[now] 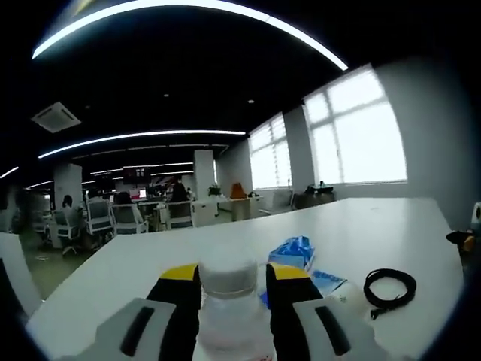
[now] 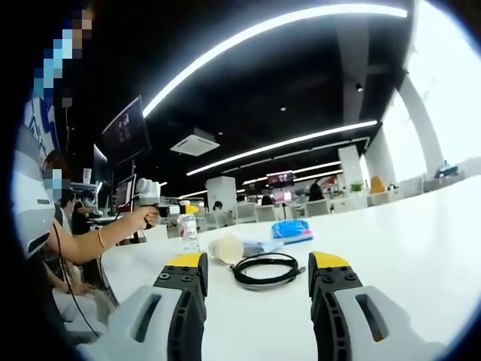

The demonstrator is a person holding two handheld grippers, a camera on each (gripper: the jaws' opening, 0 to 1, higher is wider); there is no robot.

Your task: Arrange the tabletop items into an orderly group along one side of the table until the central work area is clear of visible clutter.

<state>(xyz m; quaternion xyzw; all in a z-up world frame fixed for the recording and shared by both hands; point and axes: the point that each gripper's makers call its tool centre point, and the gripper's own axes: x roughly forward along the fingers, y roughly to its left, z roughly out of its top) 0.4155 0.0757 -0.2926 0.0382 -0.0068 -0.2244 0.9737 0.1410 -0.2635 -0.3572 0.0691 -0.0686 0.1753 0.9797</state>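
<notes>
Your left gripper [image 1: 229,289] clamps a clear plastic bottle [image 1: 228,301]; your right gripper [image 2: 257,277] gapes empty. Coiled black cable [image 2: 263,269] and blue crumpled packet [image 1: 293,252] await grouping.

In the left gripper view, the bottle [image 1: 228,301] stands on the table [image 1: 376,226]; behind it to the right lies the packet [image 1: 293,252], and further right of the bottle the cable [image 1: 390,288].

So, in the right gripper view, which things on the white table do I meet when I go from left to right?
Clear plastic bottle held in the left gripper → pale rounded object → coiled black cable → blue packet, which lies farther back.
</notes>
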